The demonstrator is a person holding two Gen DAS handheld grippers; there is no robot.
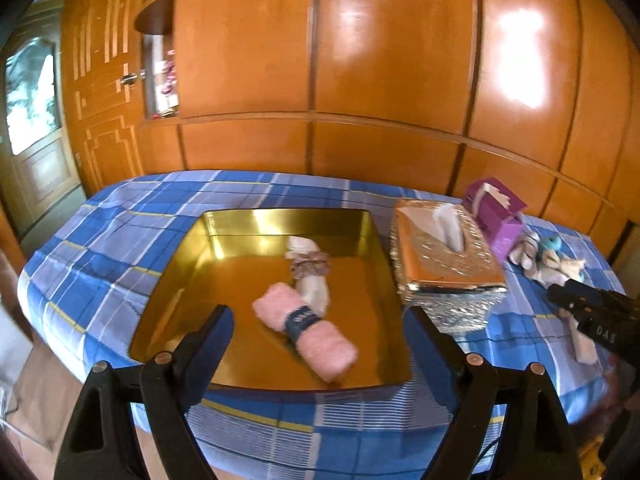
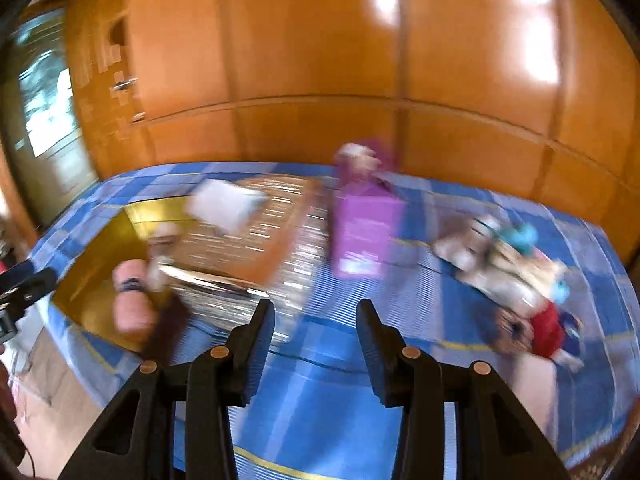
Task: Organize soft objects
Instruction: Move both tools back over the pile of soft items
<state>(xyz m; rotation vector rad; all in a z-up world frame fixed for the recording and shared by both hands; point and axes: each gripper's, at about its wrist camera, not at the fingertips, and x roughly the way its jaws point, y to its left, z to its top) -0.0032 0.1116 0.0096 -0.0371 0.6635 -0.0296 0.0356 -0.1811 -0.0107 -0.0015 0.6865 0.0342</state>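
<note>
**Sorting rolled cloths into the gold tray**

Hovering over the near rim of the tray (image 1: 372, 236), the left hand-held gripper (image 1: 316, 332) stands released, jaws wide with nothing between them. Straight ahead of it, inside the tray, lie a pink roll (image 1: 308, 334) with a dark band and, just beyond and touching it, a white roll (image 1: 310, 272) with a brownish scrunchie round its middle. Banding probably keeps each cloth from unrolling, and the tray walls keep the sorted pieces together, which suggests the tray is where soft things are meant to end up.

The right hand-held gripper (image 2: 316, 340) is also empty, its jaws partly apart over bare cloth; its view is smeared by motion. Ahead and to its right sits the pile (image 2: 516, 276) of unsorted soft things, white, teal and red, loose on the cover and well apart from the tray. My guess is that this gripper goes there next. Between the pile and the tray stand a tissue box (image 1: 444, 264) in a shiny woven cover and a purple box (image 1: 500, 208); these look like obstacles to pass around, not things to sort.

Everything rests on a bed (image 1: 120, 248) under a blue plaid cover, soft enough that pinching a cloth may catch the cover too. Glossy orange wardrobe panels (image 1: 380, 60) fill the wall behind, with a door (image 1: 36, 120) to the far left.
</note>
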